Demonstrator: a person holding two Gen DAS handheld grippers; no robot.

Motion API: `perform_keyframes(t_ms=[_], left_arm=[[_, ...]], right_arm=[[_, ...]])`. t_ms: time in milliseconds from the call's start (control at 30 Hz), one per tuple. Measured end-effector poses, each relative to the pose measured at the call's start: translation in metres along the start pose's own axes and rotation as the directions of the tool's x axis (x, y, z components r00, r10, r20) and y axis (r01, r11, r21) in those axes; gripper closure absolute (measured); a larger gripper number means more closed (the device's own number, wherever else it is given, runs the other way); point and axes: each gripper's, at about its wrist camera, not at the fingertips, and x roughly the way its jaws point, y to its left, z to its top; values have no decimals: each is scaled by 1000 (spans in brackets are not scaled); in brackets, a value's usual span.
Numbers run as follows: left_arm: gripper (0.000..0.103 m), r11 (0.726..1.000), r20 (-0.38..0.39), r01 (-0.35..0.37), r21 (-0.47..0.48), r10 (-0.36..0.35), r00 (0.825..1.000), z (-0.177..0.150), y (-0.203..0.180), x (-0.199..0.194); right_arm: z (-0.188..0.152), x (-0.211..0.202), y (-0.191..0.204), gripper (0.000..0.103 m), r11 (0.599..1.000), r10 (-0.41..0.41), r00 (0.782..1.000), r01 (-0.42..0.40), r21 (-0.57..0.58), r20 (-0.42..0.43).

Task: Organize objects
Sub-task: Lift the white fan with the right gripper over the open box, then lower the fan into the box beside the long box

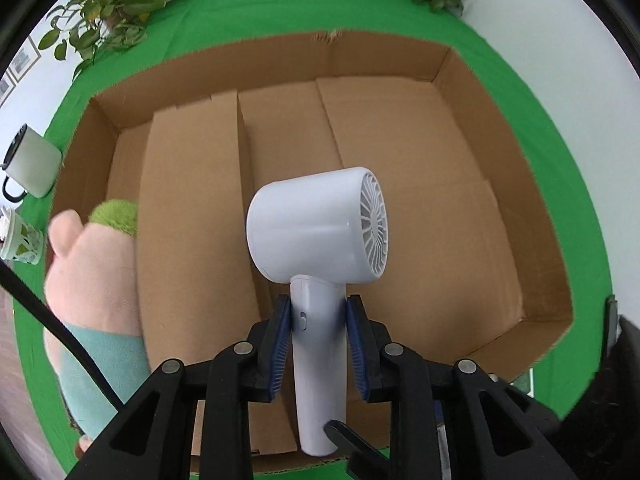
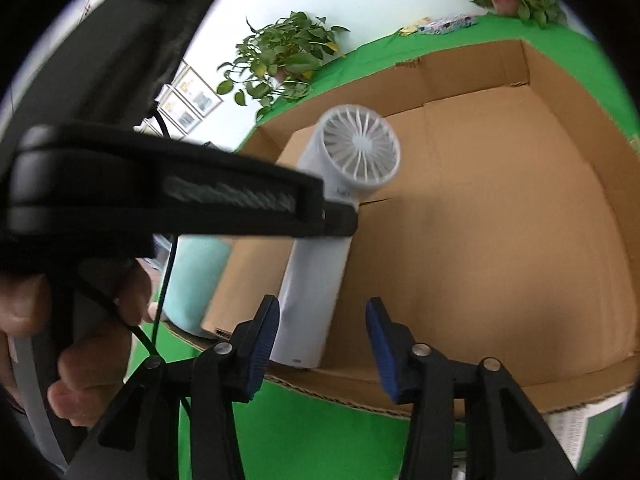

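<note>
**Hair dryer held by its handle over the open box**

Left tool (image 1: 318, 344): clenched on the handle of the white hair dryer (image 1: 316, 224), blue pads pressing on either side of the handle just below the head, near the small switch. The dryer stands roughly upright in the grip, with the grille end of the barrel turned to the right in the left wrist view.

Right tool (image 2: 322, 344): released, nothing between its pads. The bottom of the dryer's handle sits just beside its left pad in the right wrist view; I cannot tell if they touch.

Handling, as I judge it: hard, smooth plastic, stiff, so it will not give under the pads but could slip or swivel. The head is the bulky end, so it is likely top-heavy; a hold high on the handle, as now, should keep the head from tipping. The grille looks thin, so best not pinched.

Outward: the dryer hangs above the floor of a large cardboard box (image 1: 472, 80), mostly bare inside. A pink and green plush toy (image 1: 96, 268) leans at the box's left edge. The box rests on a green tabletop (image 1: 556, 184). A white mug (image 1: 34, 166) stands outside the box on the left, with potted plants (image 1: 116, 4) at the far edge.
</note>
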Motion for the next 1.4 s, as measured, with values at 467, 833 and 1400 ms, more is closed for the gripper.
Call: perform_keyframes(t_ms=[467,833,1400], left_arm=[[82,994,-35,-26,-104,22,999,-6,1,26],[80,997,149,23,-74,-12,989,-12,17,-37],[66,984,309,28,-174,28,951,-117,128,-96]], right_arm=[[-15,-31,-1,53,990,-134,991,134,-47,12],[0,-24,-3,53,977,-208,978,207,-49,-9],[37,47,10,68,963,-269,951,270,-13,-151]])
